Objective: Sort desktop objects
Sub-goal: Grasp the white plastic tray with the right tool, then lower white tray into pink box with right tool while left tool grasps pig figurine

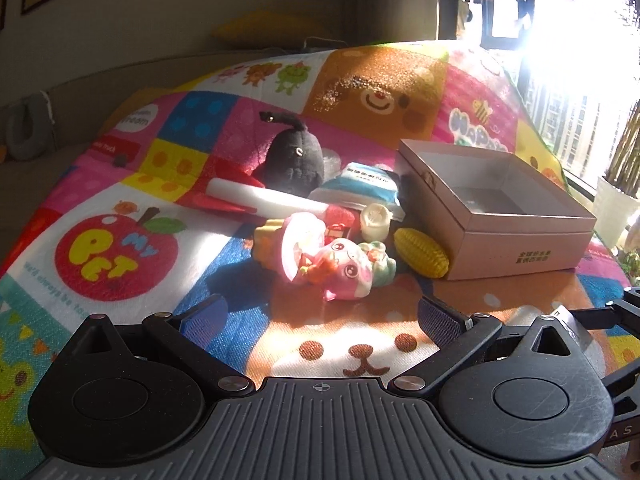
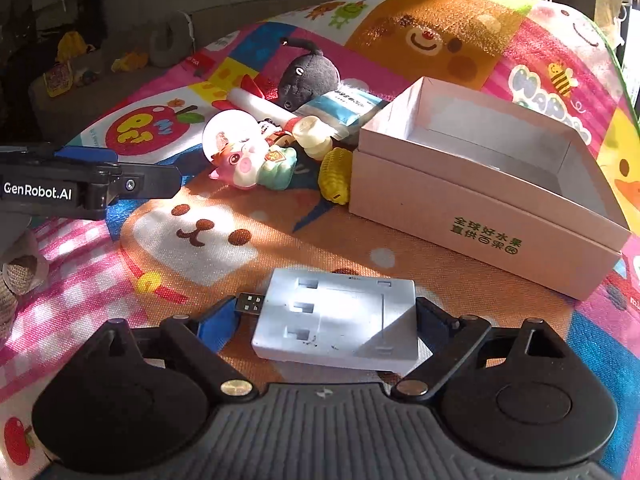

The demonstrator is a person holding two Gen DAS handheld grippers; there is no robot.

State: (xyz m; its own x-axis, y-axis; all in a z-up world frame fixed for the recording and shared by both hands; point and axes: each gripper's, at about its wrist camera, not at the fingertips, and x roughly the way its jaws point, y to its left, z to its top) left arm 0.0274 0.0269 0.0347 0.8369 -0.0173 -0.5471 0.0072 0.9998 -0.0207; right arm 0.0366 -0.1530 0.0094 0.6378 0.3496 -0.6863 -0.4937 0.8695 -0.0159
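Observation:
My right gripper [image 2: 326,312] is shut on a flat white charger [image 2: 340,320] that lies on the patterned cloth. The left pad meets its USB plug [image 2: 250,304] and the right pad meets its right edge. My left gripper [image 1: 320,316] is open over the cloth with nothing between its fingers. It points at a pile of toys: a pink figurine [image 1: 344,268], a yellow corn cob [image 1: 420,252], a black plush [image 1: 296,160], a white tube [image 1: 264,196] and a blue-white packet [image 1: 360,184]. An open, empty pink box [image 1: 520,248] stands right of the pile.
The cartoon cloth [image 1: 120,208] covers the whole work surface. In the right wrist view the box [image 2: 460,208] lies ahead to the right and my left gripper [image 2: 152,172] reaches in from the left. Strong sunlight comes from a window [image 1: 580,60] at the right.

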